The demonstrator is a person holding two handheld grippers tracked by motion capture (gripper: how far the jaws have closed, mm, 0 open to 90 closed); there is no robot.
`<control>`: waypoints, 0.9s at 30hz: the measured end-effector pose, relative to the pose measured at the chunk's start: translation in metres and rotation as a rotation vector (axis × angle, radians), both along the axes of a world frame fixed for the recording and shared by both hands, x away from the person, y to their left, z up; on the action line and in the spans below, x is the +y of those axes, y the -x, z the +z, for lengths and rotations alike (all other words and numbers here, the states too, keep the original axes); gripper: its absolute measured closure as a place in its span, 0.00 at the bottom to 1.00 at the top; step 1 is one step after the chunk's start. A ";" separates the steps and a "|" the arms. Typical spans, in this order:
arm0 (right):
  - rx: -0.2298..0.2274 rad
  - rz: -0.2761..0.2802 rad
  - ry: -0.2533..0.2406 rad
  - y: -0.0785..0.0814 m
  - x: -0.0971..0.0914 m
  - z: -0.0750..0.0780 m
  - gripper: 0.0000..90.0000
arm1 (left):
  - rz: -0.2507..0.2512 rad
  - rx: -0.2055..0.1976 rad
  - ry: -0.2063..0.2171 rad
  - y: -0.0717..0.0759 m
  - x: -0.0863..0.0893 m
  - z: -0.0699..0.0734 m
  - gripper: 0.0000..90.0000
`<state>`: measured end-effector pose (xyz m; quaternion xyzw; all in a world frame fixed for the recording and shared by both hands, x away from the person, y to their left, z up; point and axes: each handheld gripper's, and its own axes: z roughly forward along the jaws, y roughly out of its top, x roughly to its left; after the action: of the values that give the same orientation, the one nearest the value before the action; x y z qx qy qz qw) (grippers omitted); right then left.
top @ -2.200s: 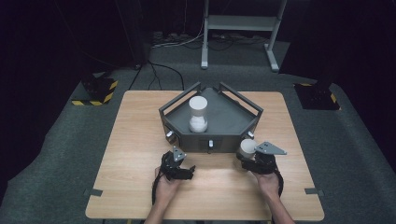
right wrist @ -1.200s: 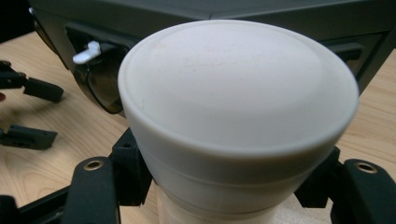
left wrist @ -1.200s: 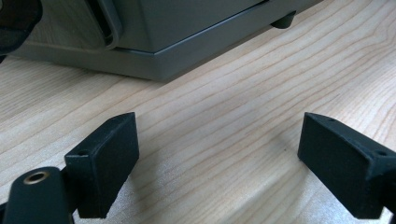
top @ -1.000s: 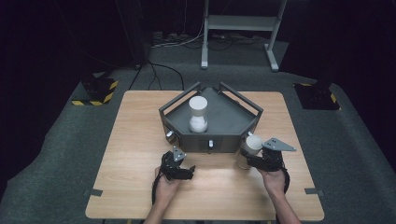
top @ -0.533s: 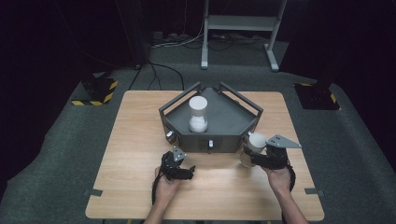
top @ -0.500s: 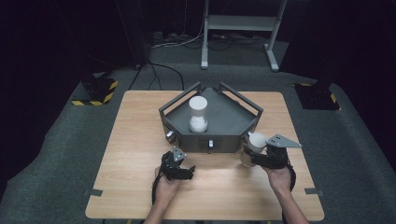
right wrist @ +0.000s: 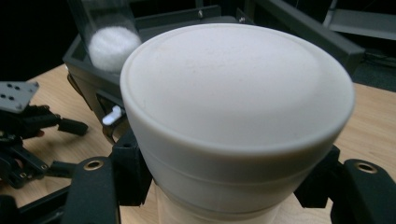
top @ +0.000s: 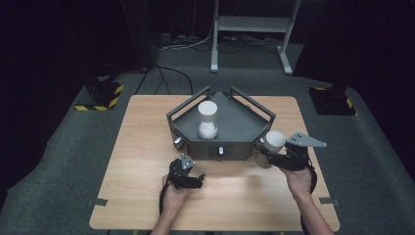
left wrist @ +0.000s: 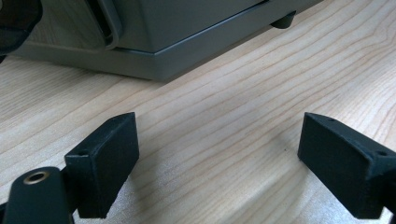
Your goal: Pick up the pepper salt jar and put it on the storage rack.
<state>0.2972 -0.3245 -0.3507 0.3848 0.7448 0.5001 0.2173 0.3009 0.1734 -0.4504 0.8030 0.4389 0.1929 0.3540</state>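
My right gripper (top: 268, 149) is shut on a jar with a white lid (top: 275, 140), held off the table beside the right front corner of the grey tray box (top: 244, 125). In the right gripper view the lid (right wrist: 238, 93) looms large, with the jaws clamped on the jar's sides below it. A second, clear jar (top: 207, 120) with a white lid and white filling stands inside the box, also seen in the right gripper view (right wrist: 109, 39). My left gripper (top: 198, 180) rests on the wood in front of the box, open, nothing between its jaws (left wrist: 217, 168).
The wooden table (top: 147, 147) has bare wood left and front of the box. The box's front face carries small knobs (top: 221, 151). Beyond the table, on dark carpet, lie cables, a metal stand (top: 249, 29) and yellow-black striped blocks (top: 100, 95).
My right gripper has lifted the white-lidded jar higher and a little to the right. The left gripper has stayed where it was.
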 end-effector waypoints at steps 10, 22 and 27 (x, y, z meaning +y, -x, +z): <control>-0.029 0.031 -0.016 -0.005 -0.003 0.028 0.39 | 0.000 0.000 0.000 0.000 0.000 0.000 0.14; -0.047 0.046 -0.015 -0.015 0.002 0.057 0.39 | 0.000 0.000 0.000 0.000 0.000 0.000 0.14; -0.053 0.057 -0.003 -0.020 0.008 0.065 0.39 | 0.000 0.000 0.000 0.000 0.000 0.000 0.14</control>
<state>0.3176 -0.3167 -0.2858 0.3503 0.7486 0.5172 0.2221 0.3009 0.1734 -0.4505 0.8029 0.4389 0.1929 0.3541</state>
